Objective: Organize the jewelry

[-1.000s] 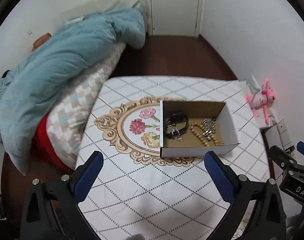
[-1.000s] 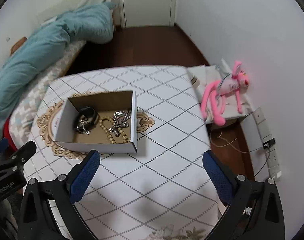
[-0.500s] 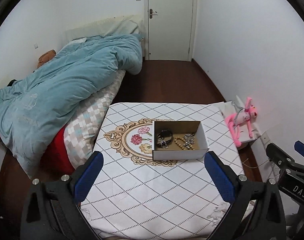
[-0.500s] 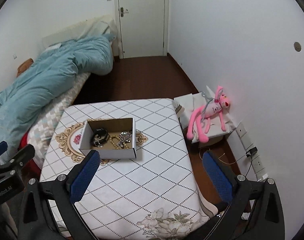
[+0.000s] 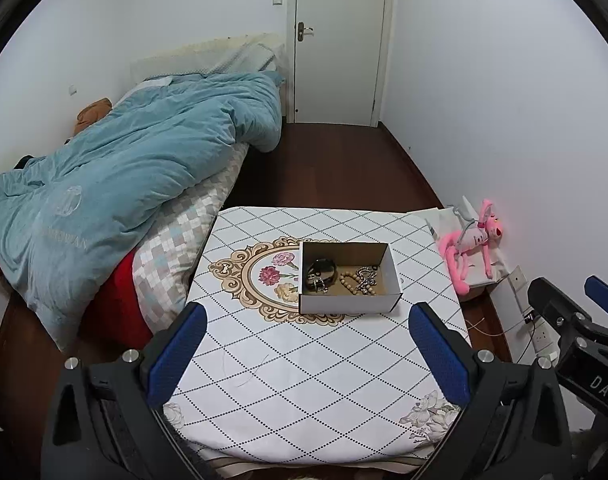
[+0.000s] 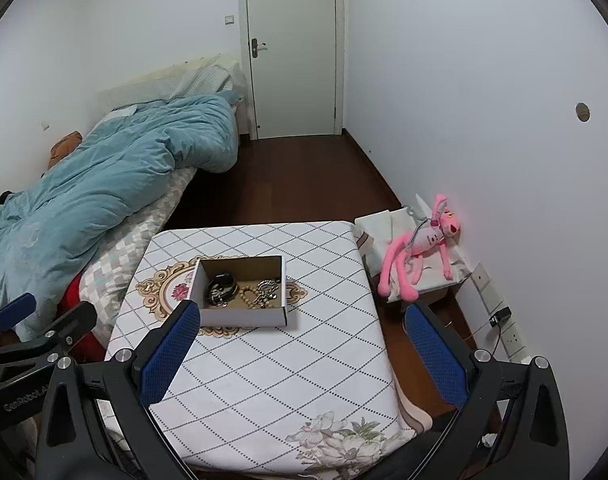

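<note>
The cardboard box (image 5: 350, 278) sits at frame centre on the counter (image 5: 304, 360), holding a black bracelet (image 5: 321, 272), wooden beads (image 5: 350, 282) and a metal chain (image 5: 366, 276). They look light, limp and tangle-prone; pinch one strand. Left gripper (image 5: 308, 356) and right gripper (image 6: 299, 354) jaws are spread, empty.

A small home bedroom. A bed (image 5: 115, 216) along the left wall carries a rumpled teal duvet (image 5: 135, 168) over a checked sheet. A closed white door (image 5: 340, 40) stands at the far end — dark wooden floor (image 5: 336, 160) leads to it. A low table (image 5: 320, 360) wears a diamond-patterned cloth, and a pink plush toy (image 5: 470, 244) lies by the right wall.
</note>
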{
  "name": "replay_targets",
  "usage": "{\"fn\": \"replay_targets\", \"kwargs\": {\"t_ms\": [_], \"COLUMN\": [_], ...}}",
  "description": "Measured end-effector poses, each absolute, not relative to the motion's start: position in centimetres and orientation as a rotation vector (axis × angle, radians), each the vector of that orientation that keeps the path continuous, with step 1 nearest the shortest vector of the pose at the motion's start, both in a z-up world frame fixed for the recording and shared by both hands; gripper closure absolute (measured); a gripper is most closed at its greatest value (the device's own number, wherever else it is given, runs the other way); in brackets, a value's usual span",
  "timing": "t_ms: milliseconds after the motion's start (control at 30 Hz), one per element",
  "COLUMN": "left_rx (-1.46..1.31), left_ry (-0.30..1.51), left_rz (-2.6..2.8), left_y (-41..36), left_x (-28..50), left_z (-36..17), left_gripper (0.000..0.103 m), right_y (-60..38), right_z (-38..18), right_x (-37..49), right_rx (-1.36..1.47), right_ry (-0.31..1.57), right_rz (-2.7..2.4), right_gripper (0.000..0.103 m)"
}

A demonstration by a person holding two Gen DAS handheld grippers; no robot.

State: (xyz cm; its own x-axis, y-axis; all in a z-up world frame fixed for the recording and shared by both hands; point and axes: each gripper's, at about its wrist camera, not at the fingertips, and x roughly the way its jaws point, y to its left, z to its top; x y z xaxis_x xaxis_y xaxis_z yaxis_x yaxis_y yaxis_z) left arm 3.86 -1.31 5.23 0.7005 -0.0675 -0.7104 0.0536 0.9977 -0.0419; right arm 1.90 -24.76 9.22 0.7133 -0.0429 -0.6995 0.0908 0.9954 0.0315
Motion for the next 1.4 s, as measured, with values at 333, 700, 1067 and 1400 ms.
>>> {"fn": "replay_targets", "kwargs": {"t_ms": [333, 700, 1067, 1400], "left_rx": [0.002, 0.023, 0.029, 0.03], "left_ry": [0.871, 0.971, 1.026, 1.022], "left_rz": [-0.05, -0.031, -0.022, -0.013], "left_y": [-1.7, -2.4, -2.7, -2.7], "left_x": [7.4, 12.0, 14.2, 14.5], "left_z": [3.5, 0.0, -1.7, -1.8], "left_gripper": [0.0, 0.0, 0.0, 0.0], "right_y": [-24.5, -24.2, -23.9, -24.1], "right_z": [7.8, 3.5, 0.0, -0.6], "right_x": [4.9, 11.2, 14.6, 15.3], "right_rx": [0.059, 0.029, 0.012, -0.003], "right_ry": [0.814, 0.904, 0.99, 1.02], "right_rz": [-0.082, -0.092, -0.085, -0.071], "right_gripper": [0.0, 0.0, 0.0, 0.0]}}
